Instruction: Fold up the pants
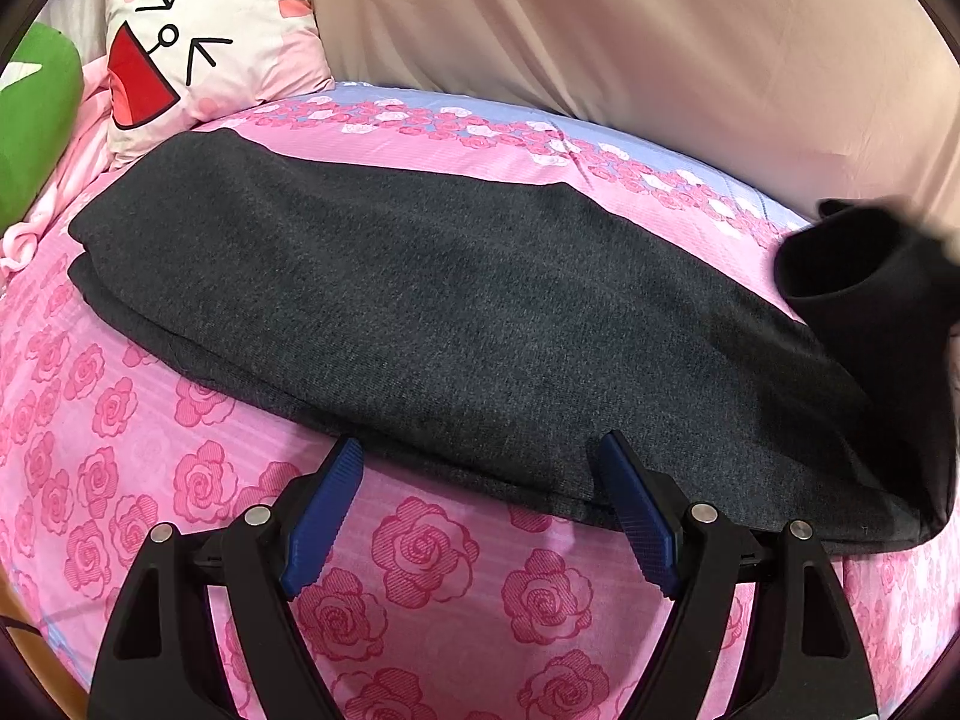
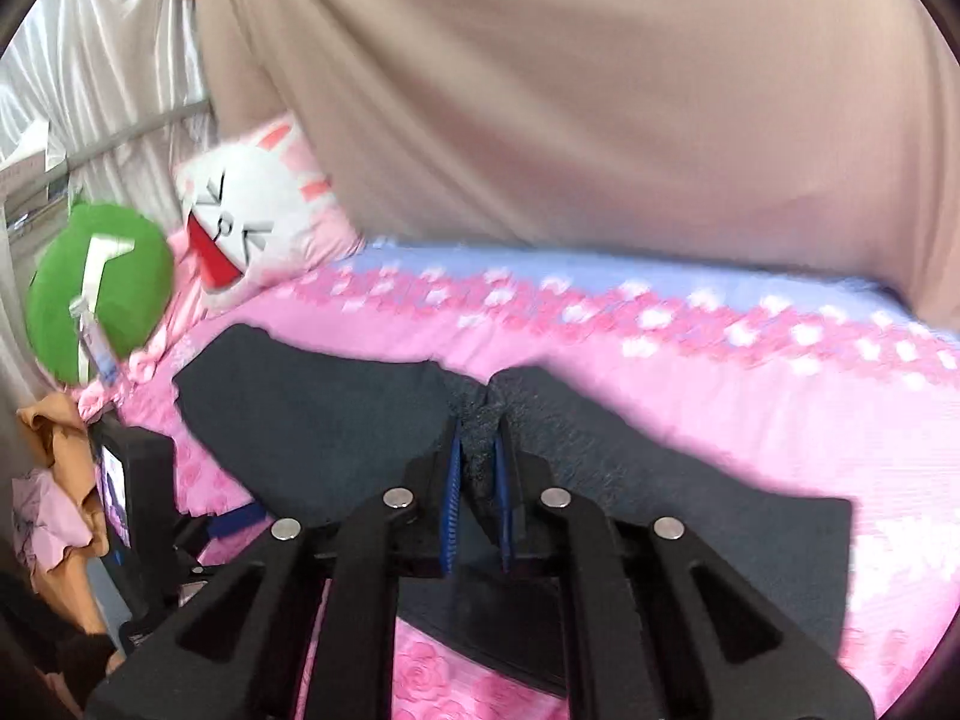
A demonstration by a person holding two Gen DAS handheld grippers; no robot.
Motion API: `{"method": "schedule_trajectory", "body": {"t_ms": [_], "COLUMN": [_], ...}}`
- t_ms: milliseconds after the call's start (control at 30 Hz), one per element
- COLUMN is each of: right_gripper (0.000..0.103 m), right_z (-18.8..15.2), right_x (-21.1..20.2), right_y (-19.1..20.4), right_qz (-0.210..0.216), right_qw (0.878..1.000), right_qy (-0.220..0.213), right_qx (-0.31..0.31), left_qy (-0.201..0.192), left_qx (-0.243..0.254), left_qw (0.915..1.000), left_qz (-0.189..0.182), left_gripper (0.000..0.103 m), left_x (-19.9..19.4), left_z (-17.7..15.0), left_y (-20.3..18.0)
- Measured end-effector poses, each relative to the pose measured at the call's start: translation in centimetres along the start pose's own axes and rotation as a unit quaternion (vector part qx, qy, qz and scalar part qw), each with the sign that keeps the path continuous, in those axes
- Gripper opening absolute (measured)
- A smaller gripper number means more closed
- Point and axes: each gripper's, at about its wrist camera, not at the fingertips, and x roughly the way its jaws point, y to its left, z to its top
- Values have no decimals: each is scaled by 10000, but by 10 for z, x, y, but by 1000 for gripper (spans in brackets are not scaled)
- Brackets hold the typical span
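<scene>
Coarse charcoal knit pants (image 1: 456, 324) lie long on the rose-print sheet (image 1: 180, 480); the right gripper (image 2: 478, 456) pinches a fold, the left gripper (image 1: 480, 468) gapes empty; cartoon pillow (image 1: 210, 36) far left.

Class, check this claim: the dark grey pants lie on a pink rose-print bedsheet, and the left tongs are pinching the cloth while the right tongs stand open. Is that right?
The sides are swapped. In the right wrist view the right tongs pinch the dark grey pants; in the left wrist view the left tongs stand open. The pink rose-print bedsheet is right.
</scene>
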Motion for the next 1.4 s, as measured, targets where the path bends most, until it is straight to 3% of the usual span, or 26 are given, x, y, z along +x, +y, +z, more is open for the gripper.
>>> {"method": "schedule_trajectory", "body": {"t_ms": [33, 100, 167, 233, 300, 367, 433, 533, 667, 700, 767, 800, 867, 933, 967, 1033, 1133, 1233, 1300, 1400], "right_gripper": [22, 22, 23, 37, 53, 57, 58, 57, 60, 50, 16, 13, 12, 11, 11, 11, 11, 13, 22, 35], "right_z": [-15, -40, -47, -53, -66, -84, -108, -131, -124, -121, -114, -108, -100, -93, -91, -98, -114, -127, -121, -105], "right_x": [32, 50, 24, -18, -65, -87, -94, -82, -57, -51, -44, -46, -63, -92, -100, -111, -96, -80, -89, -119], "right_y": [4, -5, -24, -61, -110, -150, -183, -204, -195, -190, -180, -173, -168, -169, -174, -189, -191, -192, -186, -159], "right_qz": [-56, -22, 95, -164, -655, -1123, -1322, -860, -500, -357, -304, -426, -594, -1112, -1148, -1087, -1684, -1783, -1988, -2384], "right_qw": [9983, 9954, 9963, 9932, 9813, 9678, 9516, 9403, 9474, 9498, 9573, 9630, 9696, 9701, 9697, 9673, 9634, 9620, 9604, 9568], "right_qy": [571, 938, 605, 135, -274, -267, -99, 56, 53, 49, 52, -51, -285, -650, -704, -679, -301, 99, 21, -473], "right_qx": [-114, 194, 610, 1144, 1787, 2237, 2774, 3293, 3160, 3109, 2875, 2660, 2356, 2056, 2037, 2189, 2064, 2065, 1953, 1596], "left_qy": [0, 3, 1, -14, -23, -36, -92, -176, -304, -355, -493, -532, -519, -462, -447, -459, -450, -217, -196, -279], "left_qx": [-3, -29, -84, -121, -101, -19, 66, 187, 202, 174, 114, 105, 87, 122, 135, 188, 270, 267, 236, 88], "left_qw": [10000, 10000, 10000, 9999, 9999, 10000, 9999, 9996, 9990, 9987, 9975, 9972, 9972, 9979, 9982, 9983, 9983, 9990, 9991, 9989], "left_qz": [-3, -20, -49, -81, -95, -81, -66, 71, 266, 327, 484, 516, 526, 427, 366, 301, 255, 288, 287, 357], "left_gripper": [78, 78, 78, 78, 78, 78, 78, 78, 78, 78, 78, 78, 78, 78, 78, 78, 83, 83, 83, 83], "left_x": [0, -1, -1, -2, -1, -1, -2, -4, -9, -10, -16, -18, -24, -29, -32, -38, -37, -27, -29, -38], "left_z": [0, 0, -1, 0, 0, 0, 0, -1, -3, -4, -4, -5, -6, -5, -5, -6, -9, -11, -9, -3], "left_y": [0, 2, 5, 6, 5, 2, -1, -7, -8, -8, -8, -8, -12, -16, -19, -24, -31, -33, -28, -8]}}
